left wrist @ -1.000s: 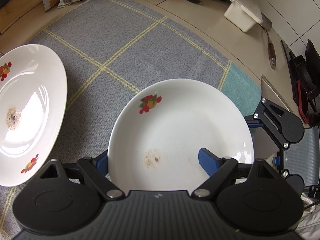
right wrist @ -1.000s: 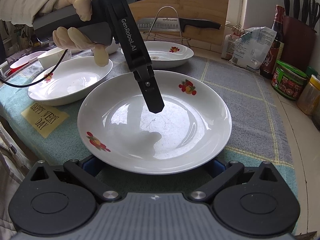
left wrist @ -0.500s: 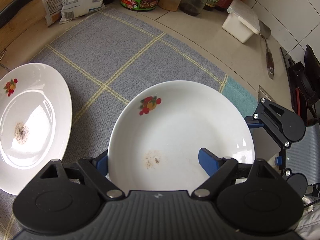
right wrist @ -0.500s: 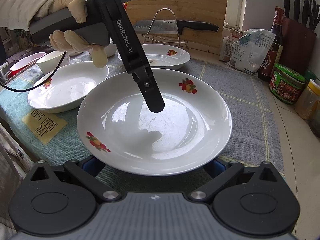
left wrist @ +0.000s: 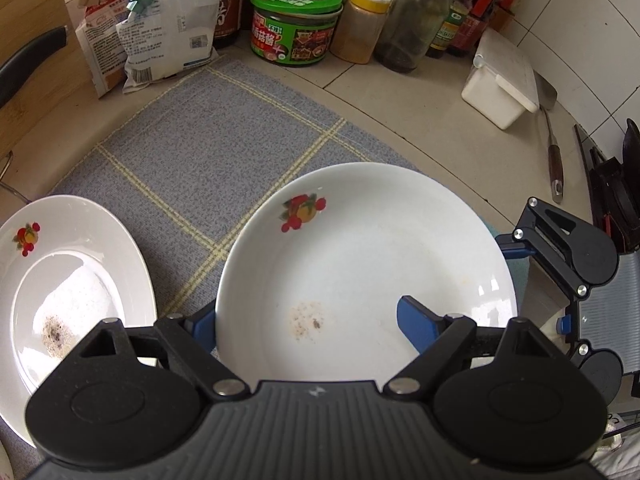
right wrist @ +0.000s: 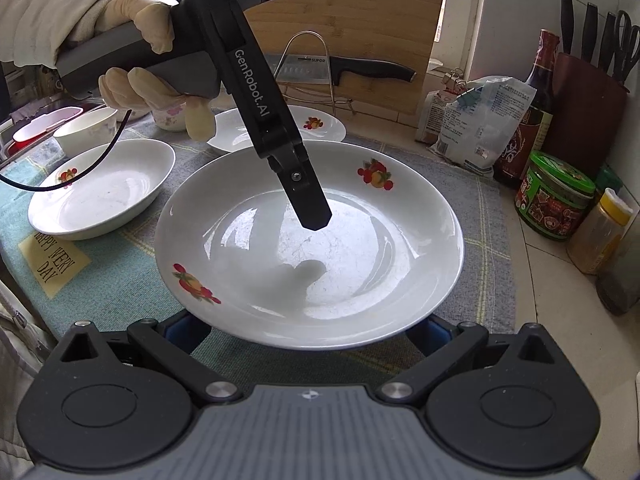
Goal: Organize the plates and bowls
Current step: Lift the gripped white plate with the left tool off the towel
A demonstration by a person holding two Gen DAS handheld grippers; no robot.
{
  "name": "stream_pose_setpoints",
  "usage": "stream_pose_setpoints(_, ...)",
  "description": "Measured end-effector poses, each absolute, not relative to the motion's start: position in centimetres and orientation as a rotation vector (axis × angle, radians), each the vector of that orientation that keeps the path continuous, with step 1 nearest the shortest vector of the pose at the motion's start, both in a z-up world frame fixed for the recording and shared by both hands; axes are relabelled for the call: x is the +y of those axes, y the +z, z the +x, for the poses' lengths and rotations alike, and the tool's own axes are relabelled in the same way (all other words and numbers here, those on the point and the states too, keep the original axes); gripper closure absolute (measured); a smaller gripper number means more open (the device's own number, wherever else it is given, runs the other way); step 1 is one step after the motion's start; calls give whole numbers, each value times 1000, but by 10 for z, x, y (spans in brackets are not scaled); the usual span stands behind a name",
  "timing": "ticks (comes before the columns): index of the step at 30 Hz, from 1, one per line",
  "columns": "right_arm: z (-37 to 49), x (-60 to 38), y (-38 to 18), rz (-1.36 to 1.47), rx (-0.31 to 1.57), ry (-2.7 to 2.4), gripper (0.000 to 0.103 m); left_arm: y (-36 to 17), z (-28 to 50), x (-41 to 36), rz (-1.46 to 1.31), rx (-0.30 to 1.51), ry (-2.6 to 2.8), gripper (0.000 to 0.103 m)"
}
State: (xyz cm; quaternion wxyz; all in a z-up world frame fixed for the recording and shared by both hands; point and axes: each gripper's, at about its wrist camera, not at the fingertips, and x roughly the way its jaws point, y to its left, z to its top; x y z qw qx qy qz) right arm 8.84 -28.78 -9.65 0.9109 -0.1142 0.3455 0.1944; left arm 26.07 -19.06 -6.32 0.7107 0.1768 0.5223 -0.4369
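I see a tiled bench (left wrist: pixel 420 92) spread with a grey checked mat (left wrist: pixel 208 148), a teal cloth (right wrist: pixel 120 276) at its near edge carrying a yellow note (right wrist: pixel 54 262); a wooden board (right wrist: pixel 360 36) leans at the back with a knife (right wrist: pixel 340 70) on a wire rack (right wrist: pixel 308 64) in front of it; packets (left wrist: pixel 160 28), a green-lidded jar (left wrist: pixel 296 24), a yellow-capped jar (left wrist: pixel 364 24), bottles (left wrist: pixel 412 20) and a white box (left wrist: pixel 500 76) crowd the wall side; a spatula (left wrist: pixel 554 148) lies past the box. The big plate (left wrist: pixel 360 264) sits in the middle, lifted off the mat, with a faint speckled smear in its well; a second plate (left wrist: pixel 68 280) lies to its left on the mat, darker crumbs in its well; from the right camera I also see a deep dish (right wrist: pixel 104 188) on the teal cloth and small bowls (right wrist: pixel 86 130) behind it. My left hand-held gripper (left wrist: pixel 308 324) is closed on the big plate's rim, one blue finger (left wrist: pixel 418 326) inside the well and the other under the edge; my right hand-held gripper (right wrist: pixel 308 332) has its fingers spread wide beneath the opposite edge of the plate, and I cannot tell whether they touch it.
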Motion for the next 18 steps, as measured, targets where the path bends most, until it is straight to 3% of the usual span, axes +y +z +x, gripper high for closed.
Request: stream_pose_setpoints(18, 134, -332, -103, -209, 712, 390, 0, -78, 299, -240, 411, 1120, -969, 15)
